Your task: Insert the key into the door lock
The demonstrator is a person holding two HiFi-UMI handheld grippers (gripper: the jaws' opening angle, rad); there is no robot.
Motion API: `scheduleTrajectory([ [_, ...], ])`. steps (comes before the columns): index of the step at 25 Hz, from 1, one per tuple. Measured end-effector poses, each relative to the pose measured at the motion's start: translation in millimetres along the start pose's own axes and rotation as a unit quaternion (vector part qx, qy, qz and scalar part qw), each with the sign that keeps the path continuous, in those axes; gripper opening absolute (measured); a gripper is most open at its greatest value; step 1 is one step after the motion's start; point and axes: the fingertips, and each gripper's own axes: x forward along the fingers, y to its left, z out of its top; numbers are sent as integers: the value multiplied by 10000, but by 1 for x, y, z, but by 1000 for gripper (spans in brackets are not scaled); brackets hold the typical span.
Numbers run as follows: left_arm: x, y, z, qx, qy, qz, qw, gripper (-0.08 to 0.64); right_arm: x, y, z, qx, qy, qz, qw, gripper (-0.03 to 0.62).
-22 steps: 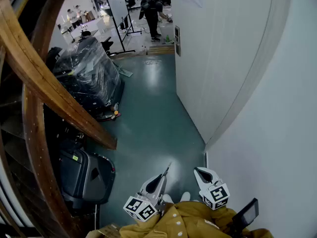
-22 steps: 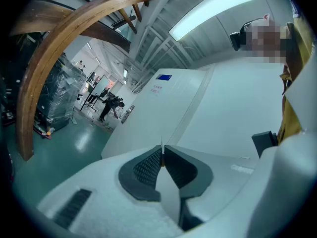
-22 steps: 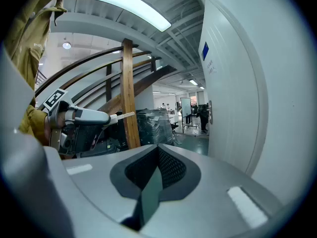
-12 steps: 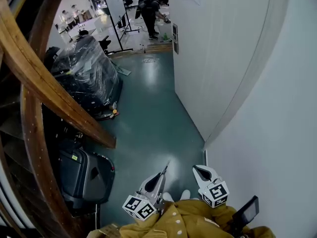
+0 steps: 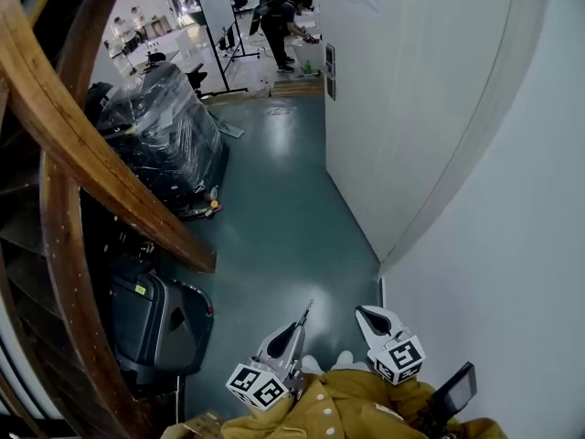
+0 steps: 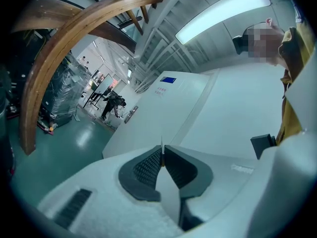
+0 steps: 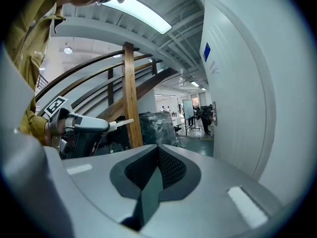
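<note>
My left gripper (image 5: 299,324) is held low in the head view, shut on a thin metal key (image 5: 307,310) that sticks out past the fingertips. In the left gripper view the key (image 6: 162,149) shows edge-on between the closed pads. My right gripper (image 5: 366,315) hangs beside it to the right, shut with nothing in it. The right gripper view shows the left gripper (image 7: 88,124) with the key (image 7: 123,122) pointing forward. The door lock plate (image 5: 328,73) sits on the white wall far ahead, also visible as a small lock plate (image 6: 131,114) in the left gripper view.
A curved wooden stair rail (image 5: 87,158) runs along the left. Below it stand a plastic-wrapped machine (image 5: 163,133) and a black case (image 5: 154,323). The white wall (image 5: 439,126) lines the right. A person (image 5: 279,21) and a whiteboard (image 5: 218,9) are at the far end of the teal floor (image 5: 274,208).
</note>
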Motion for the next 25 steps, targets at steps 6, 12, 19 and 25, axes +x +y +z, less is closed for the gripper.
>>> scheduleTrajectory([
  [6,-25,35,13,33,-100,129,9999,23,37,21,-3,16,-34,73,10000,6],
  [12,-7,60,17,-139,-24,142,9998,25,61,18,-7,95,118,117,9998,6],
  [19,57,104,46,-164,24,130,9998,25,122,-42,11,156,39,-23,9999,6],
  [25,159,139,88,-113,104,150,9998,24,186,-133,45,147,25,-98,9998,6],
])
